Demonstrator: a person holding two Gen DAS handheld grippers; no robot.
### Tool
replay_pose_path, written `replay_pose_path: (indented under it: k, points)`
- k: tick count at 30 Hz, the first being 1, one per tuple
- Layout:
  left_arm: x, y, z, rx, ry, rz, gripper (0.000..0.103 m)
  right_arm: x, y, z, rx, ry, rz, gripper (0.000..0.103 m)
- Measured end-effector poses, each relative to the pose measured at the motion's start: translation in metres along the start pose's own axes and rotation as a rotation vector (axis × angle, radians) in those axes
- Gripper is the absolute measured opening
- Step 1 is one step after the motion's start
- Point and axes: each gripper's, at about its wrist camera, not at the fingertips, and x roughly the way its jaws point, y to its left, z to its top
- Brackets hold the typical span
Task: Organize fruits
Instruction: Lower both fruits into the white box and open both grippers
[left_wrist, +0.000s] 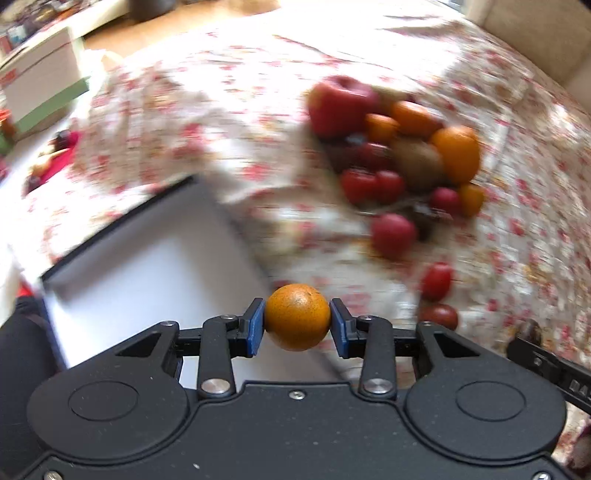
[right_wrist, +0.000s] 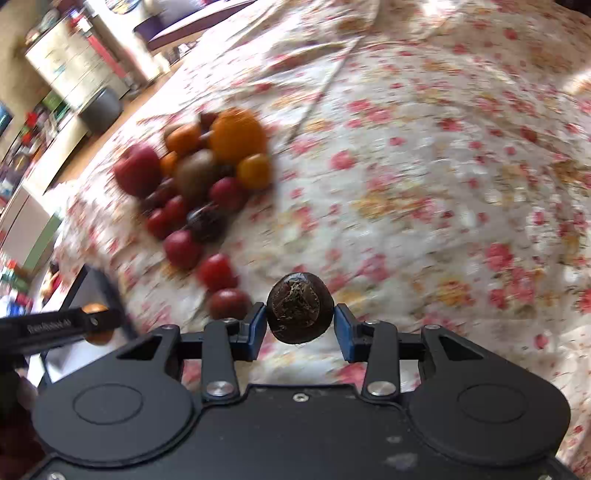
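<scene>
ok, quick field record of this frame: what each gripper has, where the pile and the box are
left gripper: shut on small orange fruit
right gripper: shut on dark brown round fruit
fruit pile: loose on floral cloth; holds red apple, kiwi, oranges, small red fruits
white box: dark-rimmed, left of the pile in the left wrist view; nothing seen in the visible part
image quality: background motion-blurred, small fruits hard to identify
</scene>
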Motion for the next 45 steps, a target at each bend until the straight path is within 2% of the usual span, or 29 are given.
replay_pose_path:
  k: [6, 13, 18, 22, 34, 45]
  points:
    - [-0.017, 0.061, -0.004, -0.091, -0.024, 0.095, 0.047, -0.003, 0.053, -0.016, -0.110, 0.044, 0.055, 0.041]
    - [-0.023, 0.108, -0.012, -0.197, -0.036, 0.109, 0.047, 0.001, 0.116, -0.035, -0.213, 0.123, 0.113, 0.041]
    - [-0.012, 0.131, -0.020, -0.291, -0.002, 0.098, 0.047, 0.011, 0.152, -0.052, -0.256, 0.168, 0.104, 0.041]
    - [-0.010, 0.137, -0.024, -0.301, 0.004, 0.123, 0.047, 0.016, 0.172, -0.068, -0.299, 0.170, 0.064, 0.041]
    - [-0.002, 0.133, -0.024, -0.274, 0.043, 0.121, 0.047, 0.044, 0.182, -0.083, -0.315, 0.199, -0.015, 0.041]
    - [-0.004, 0.130, -0.023, -0.269, 0.040, 0.093, 0.047, 0.059, 0.180, -0.079, -0.298, 0.199, -0.016, 0.043]
